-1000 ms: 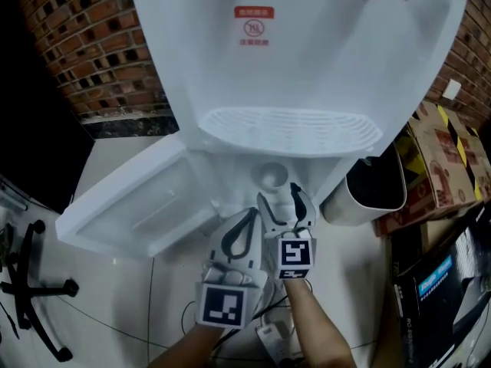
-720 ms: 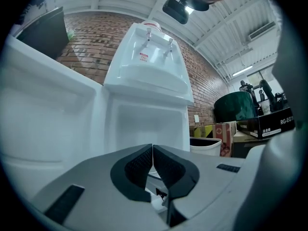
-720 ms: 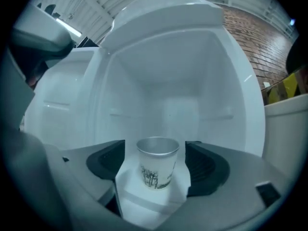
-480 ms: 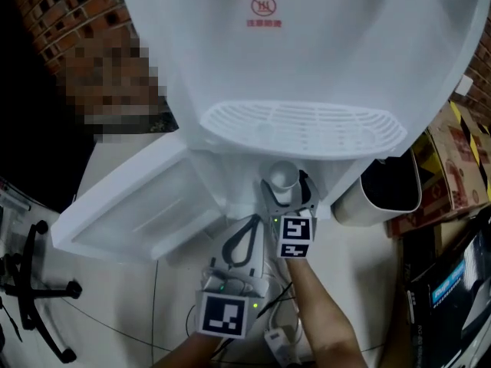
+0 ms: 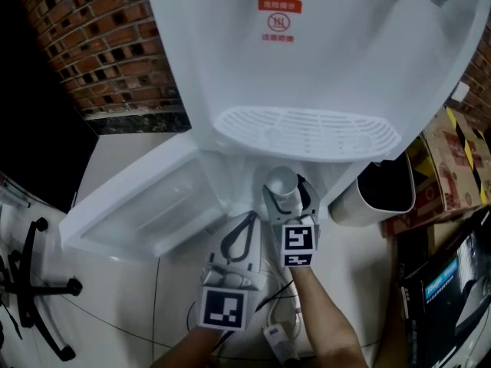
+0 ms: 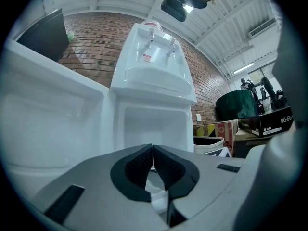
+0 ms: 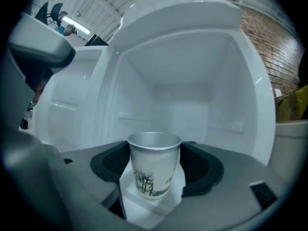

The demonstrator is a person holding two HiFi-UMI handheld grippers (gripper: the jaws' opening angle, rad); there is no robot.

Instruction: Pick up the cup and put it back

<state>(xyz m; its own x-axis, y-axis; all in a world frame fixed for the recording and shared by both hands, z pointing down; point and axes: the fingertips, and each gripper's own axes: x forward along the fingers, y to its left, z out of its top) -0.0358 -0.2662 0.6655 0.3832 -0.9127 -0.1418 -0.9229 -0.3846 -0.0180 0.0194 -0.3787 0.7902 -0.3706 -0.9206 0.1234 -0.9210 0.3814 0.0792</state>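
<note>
A paper cup (image 5: 281, 181) with a tree print stands upright in the open lower cabinet (image 7: 183, 95) of a white water dispenser (image 5: 307, 67). My right gripper (image 5: 285, 190) reaches into the cabinet with the cup (image 7: 154, 170) between its jaws. The jaws are closing, and both dark pads (image 7: 111, 161) touch the cup's sides just below the rim. My left gripper (image 5: 248, 217) hangs lower and to the left, in front of the cabinet. It is shut and holds nothing, as the left gripper view (image 6: 152, 150) shows.
The cabinet door (image 5: 146, 213) lies swung open to the left. A white waste bin (image 5: 380, 190) and cardboard boxes (image 5: 449, 159) stand to the right of the dispenser. A chair base (image 5: 31, 282) is at the far left, and a power strip (image 5: 278, 345) with cables lies on the floor.
My right gripper has moved forward into the cabinet, so the cup now sits between its jaws instead of ahead of them. The left gripper has hardly moved.
</note>
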